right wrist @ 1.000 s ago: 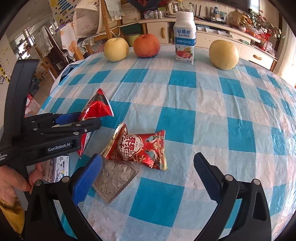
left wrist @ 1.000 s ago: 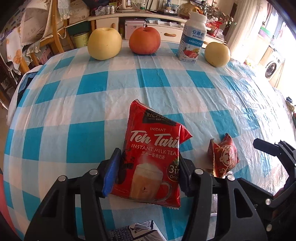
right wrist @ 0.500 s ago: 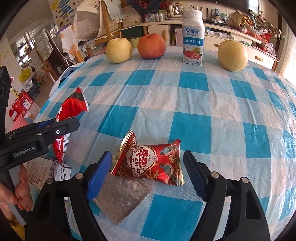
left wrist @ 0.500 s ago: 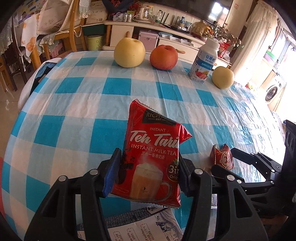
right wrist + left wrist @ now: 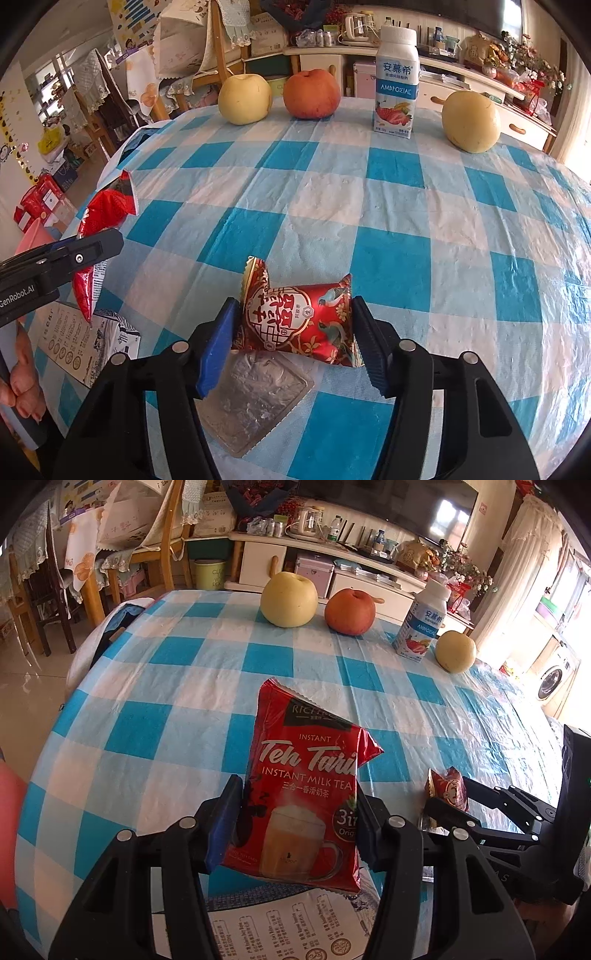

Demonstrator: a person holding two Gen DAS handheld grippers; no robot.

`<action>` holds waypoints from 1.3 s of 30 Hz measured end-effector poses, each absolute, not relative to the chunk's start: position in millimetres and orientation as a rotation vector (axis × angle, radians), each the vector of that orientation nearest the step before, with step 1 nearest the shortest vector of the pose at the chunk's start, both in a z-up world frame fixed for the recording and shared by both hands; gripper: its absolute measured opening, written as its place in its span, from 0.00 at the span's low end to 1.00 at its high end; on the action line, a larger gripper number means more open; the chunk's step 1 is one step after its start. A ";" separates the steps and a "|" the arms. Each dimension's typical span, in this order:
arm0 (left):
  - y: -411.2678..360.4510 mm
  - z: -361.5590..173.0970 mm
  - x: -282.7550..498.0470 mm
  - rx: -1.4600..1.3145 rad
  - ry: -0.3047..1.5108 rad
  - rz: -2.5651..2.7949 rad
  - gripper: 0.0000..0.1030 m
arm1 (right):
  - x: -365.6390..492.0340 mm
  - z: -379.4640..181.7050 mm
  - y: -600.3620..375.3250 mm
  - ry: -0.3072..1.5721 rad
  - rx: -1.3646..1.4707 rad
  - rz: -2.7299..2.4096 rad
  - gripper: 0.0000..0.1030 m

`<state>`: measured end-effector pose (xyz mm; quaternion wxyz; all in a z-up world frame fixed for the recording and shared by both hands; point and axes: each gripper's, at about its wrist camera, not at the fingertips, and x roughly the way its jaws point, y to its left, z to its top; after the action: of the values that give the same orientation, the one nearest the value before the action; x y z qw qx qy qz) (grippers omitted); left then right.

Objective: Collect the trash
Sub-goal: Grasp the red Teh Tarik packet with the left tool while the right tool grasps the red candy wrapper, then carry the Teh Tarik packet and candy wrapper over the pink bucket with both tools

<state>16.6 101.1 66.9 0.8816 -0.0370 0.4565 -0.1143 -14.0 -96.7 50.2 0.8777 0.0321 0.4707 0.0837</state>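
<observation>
My left gripper (image 5: pixel 295 823) is shut on a red "Teh Tarik" milk tea packet (image 5: pixel 303 794) and holds it above the near edge of the blue checked table (image 5: pixel 184 686). The same packet (image 5: pixel 99 236) shows at the left of the right wrist view. My right gripper (image 5: pixel 293 339) has closed onto a red and gold snack wrapper (image 5: pixel 299 319), which also shows in the left wrist view (image 5: pixel 448 788). A clear plastic tray insert (image 5: pixel 255 398) lies on the table under the right gripper. A printed carton (image 5: pixel 81 347) lies at the table's near left edge.
At the far side stand a yellow pear (image 5: pixel 244 98), a red apple (image 5: pixel 312 94), a white yogurt bottle (image 5: pixel 396 77) and a second pear (image 5: pixel 471 122). Chairs (image 5: pixel 44 576) and a cabinet (image 5: pixel 332 565) stand beyond the table.
My right gripper moved forward over the snack wrapper and its jaws closed onto it. My left gripper pulled back and up with the tea packet, showing more of the carton.
</observation>
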 end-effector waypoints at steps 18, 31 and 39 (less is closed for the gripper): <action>144.3 95.6 -9.9 -0.061 0.828 -0.076 0.55 | -21.5 68.9 -70.2 0.917 -0.008 0.161 0.51; 176.6 108.6 -12.0 -0.073 0.761 -0.006 0.55 | -34.9 107.3 -29.1 0.846 -0.018 0.231 0.51; 195.7 119.4 -14.8 -0.072 0.714 0.046 0.55 | -46.2 128.8 1.2 0.803 -0.025 0.289 0.51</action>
<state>-14.8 195.7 119.4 0.9361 -0.0351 0.3494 0.0225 -46.2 1.2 128.8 0.9102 -0.0123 0.3896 0.1401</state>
